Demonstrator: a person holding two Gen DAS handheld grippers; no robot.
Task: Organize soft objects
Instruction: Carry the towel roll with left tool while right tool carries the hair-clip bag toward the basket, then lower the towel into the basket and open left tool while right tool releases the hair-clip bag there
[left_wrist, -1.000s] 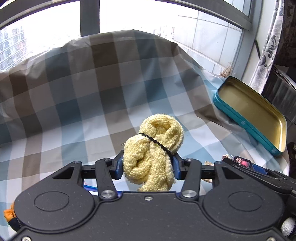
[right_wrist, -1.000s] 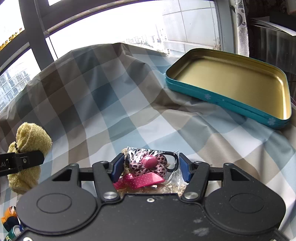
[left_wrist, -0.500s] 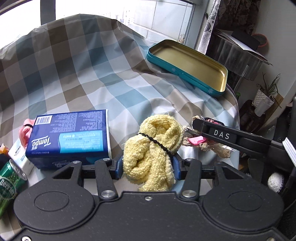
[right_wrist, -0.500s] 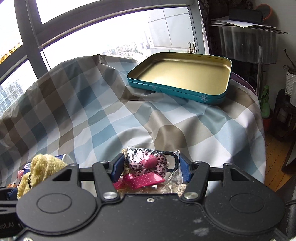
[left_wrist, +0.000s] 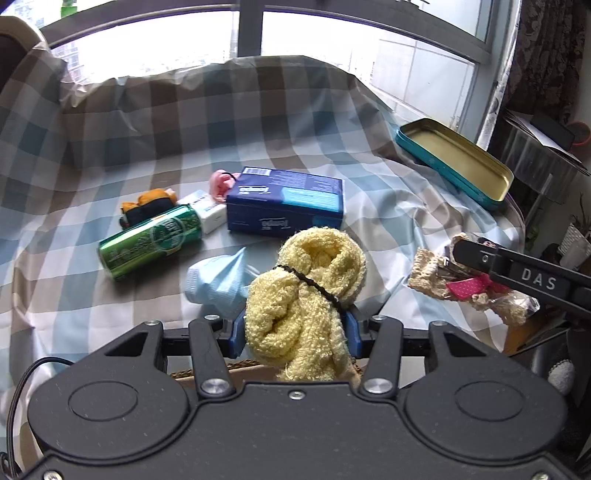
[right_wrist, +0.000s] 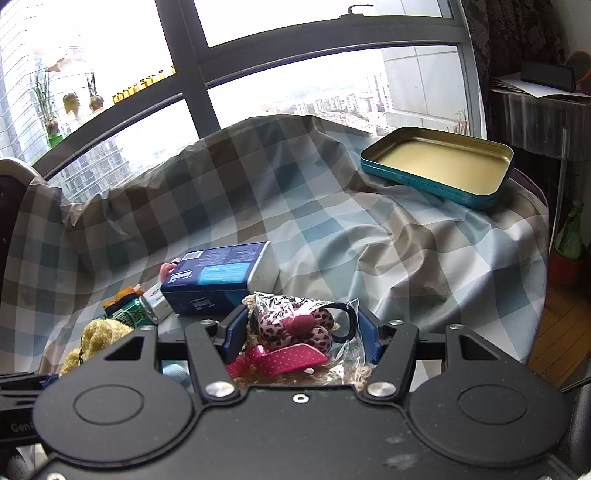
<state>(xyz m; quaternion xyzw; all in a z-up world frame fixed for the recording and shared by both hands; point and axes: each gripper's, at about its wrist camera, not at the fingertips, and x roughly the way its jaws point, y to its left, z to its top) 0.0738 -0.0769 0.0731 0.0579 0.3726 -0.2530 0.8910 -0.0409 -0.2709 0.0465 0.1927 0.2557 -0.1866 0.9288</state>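
Note:
My left gripper (left_wrist: 293, 332) is shut on a rolled yellow towel (left_wrist: 306, 295) bound with a black hair tie, held above the checked cloth near the table's front. My right gripper (right_wrist: 301, 332) is shut on a clear packet of hair accessories (right_wrist: 295, 328), with a pink leopard-print flower and a pink dotted bow. That packet (left_wrist: 476, 284) also shows at the right of the left wrist view, in the right gripper's black fingers (left_wrist: 491, 258). The yellow towel (right_wrist: 96, 338) peeks in at the lower left of the right wrist view. An empty teal tin tray (right_wrist: 439, 164) lies at the far right.
On the checked tablecloth (left_wrist: 147, 122) lie a blue tissue pack (left_wrist: 284, 203), a green can (left_wrist: 151, 240), a white box (left_wrist: 207, 210), a pale blue cloth (left_wrist: 218, 280), an orange-and-black toy (left_wrist: 147, 203) and a pink item (left_wrist: 221, 182). A window runs behind; a side table (right_wrist: 535, 107) stands right.
Both grippers have pulled back and swung left, still gripping their loads. The tin tray has receded to the right, and the tissue pack, can and other items have come into view.

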